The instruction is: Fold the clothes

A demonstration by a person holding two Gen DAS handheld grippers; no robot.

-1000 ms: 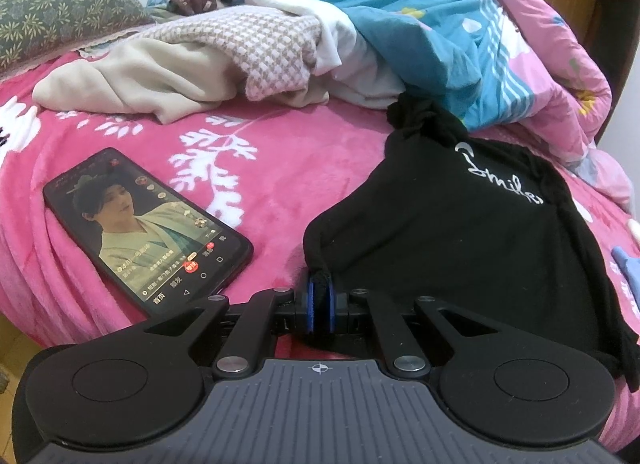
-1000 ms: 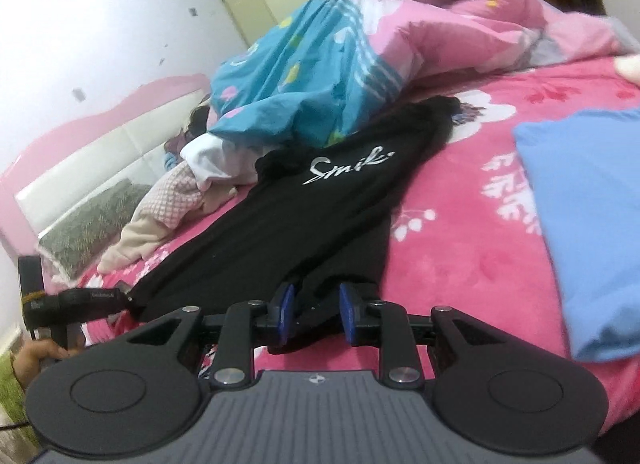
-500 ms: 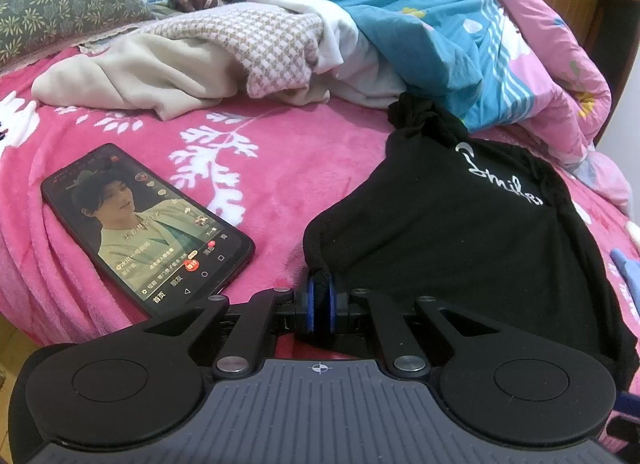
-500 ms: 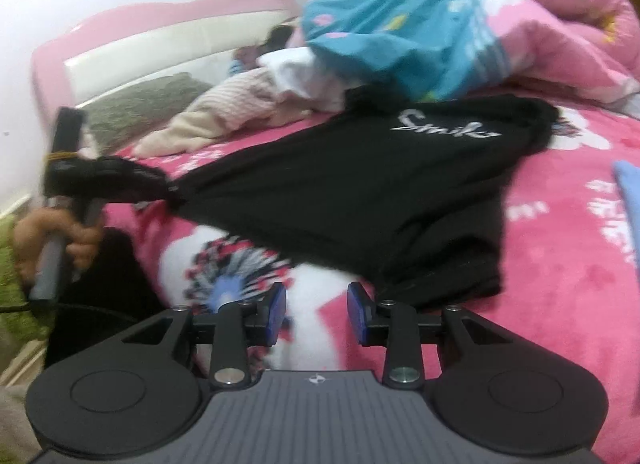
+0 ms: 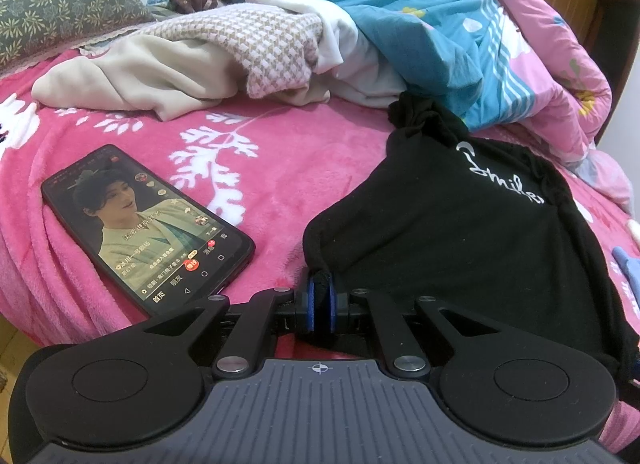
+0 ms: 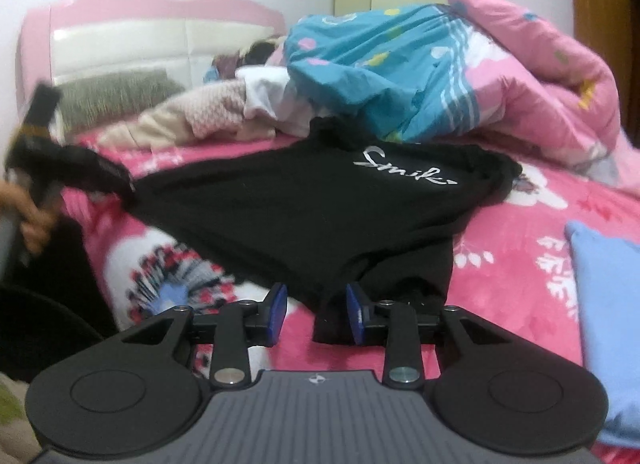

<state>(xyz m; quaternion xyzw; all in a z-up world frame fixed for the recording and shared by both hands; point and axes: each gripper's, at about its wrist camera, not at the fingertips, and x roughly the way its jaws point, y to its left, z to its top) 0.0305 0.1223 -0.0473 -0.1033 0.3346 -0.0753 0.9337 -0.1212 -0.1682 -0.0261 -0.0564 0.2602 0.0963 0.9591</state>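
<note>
Overall setting: one black garment [image 6: 304, 216] lies spread on a bed under a pink fleece blanket [image 5: 280, 144] with white leaf prints.
Garment, look: matte black cloth, white cursive lettering near its far end, edges rumpled and curling; the far corner bunches into a knot against the bedding pile.
Garment, place: near edge of the bed, between the phone [image 5: 148, 228] on one side and the light-blue cloth [image 6: 604, 324] on the other; its near hem hangs slightly over the blanket's edge.
Left gripper [image 5: 319, 298]: blue pads pressed together, pinching a corner of the black garment's near hem; in the right wrist view it appears blurred at the far left, held by a hand [image 6: 32, 220].
Right gripper [image 6: 316, 310]: jaws spread but just now narrowing, a fold of the black hem lying between the blue pads, closer to the right-hand one; the pads do not press on it.
Count, garments being worked: one black.
Count, other cloth: one light-blue piece beside it; one beige and checked heap [image 5: 192, 60] farther back, touching a white piece.
Count, quilts: one blue and pink quilt [image 5: 460, 28], heaped behind the garment.
Count, phones: one, screen lit, face up on the blanket.
Count, pillows: one dark floral pillow [image 5: 52, 16] by the headboard.
</note>
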